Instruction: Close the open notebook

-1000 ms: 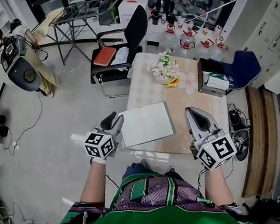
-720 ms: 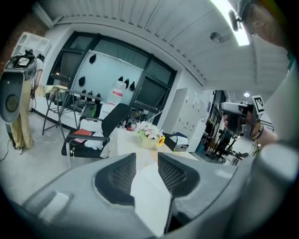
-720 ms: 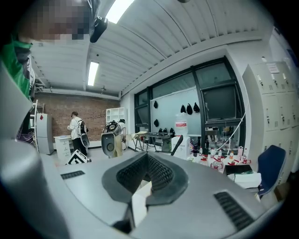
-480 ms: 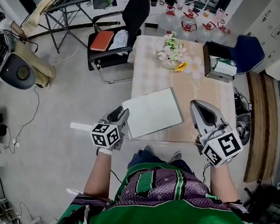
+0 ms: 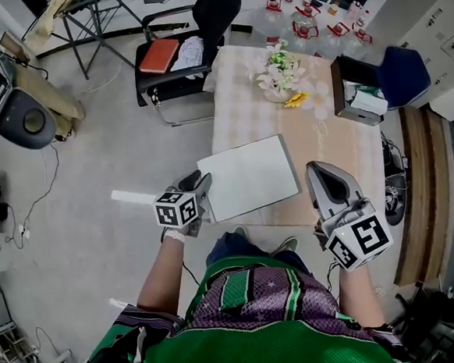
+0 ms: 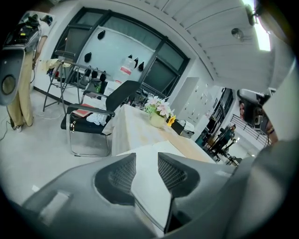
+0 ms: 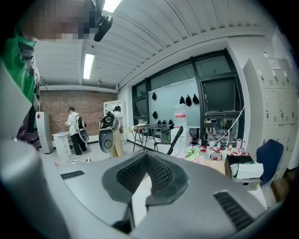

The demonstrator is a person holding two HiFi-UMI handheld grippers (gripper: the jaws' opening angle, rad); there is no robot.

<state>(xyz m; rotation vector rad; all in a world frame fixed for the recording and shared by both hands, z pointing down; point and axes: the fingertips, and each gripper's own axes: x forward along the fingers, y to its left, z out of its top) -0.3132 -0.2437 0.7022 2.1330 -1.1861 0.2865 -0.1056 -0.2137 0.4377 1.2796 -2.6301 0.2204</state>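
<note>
Presently, a white notebook [image 5: 248,177] is seen lying flat on the near left part of the desk [image 5: 341,140]. It shows as a single smooth, matt rectangle with squared corners, and no spread pages are visible. The desk top is a pale tan, wood-like surface, with a faint checked pattern over its left and far portion.

The left gripper [image 5: 199,185] is held at the notebook's near left corner. Its grey jaws are parted to a moderate gap. In the left gripper view their inner pads show a fine ribbed mesh texture, and the white sheet of the notebook fills the gap between them. Whether either pad actually touches the cover is hard to judge from this angle.

The right gripper [image 5: 318,169] is held over the desk's near right part, just beside the notebook's right edge and apart from it. Its jaws are brought together at the tips, and nothing is gripped. Only a pale sliver is seen through the slot below the tips.

At the desk's far end a rounded vase of pale flowers [image 5: 279,72] is noted, with a dark open box [image 5: 358,92] to its right. A black chair [image 5: 199,30] stands beyond the desk's far left corner, and a flat orange-red book [image 5: 159,55] lies on its seat.
</note>
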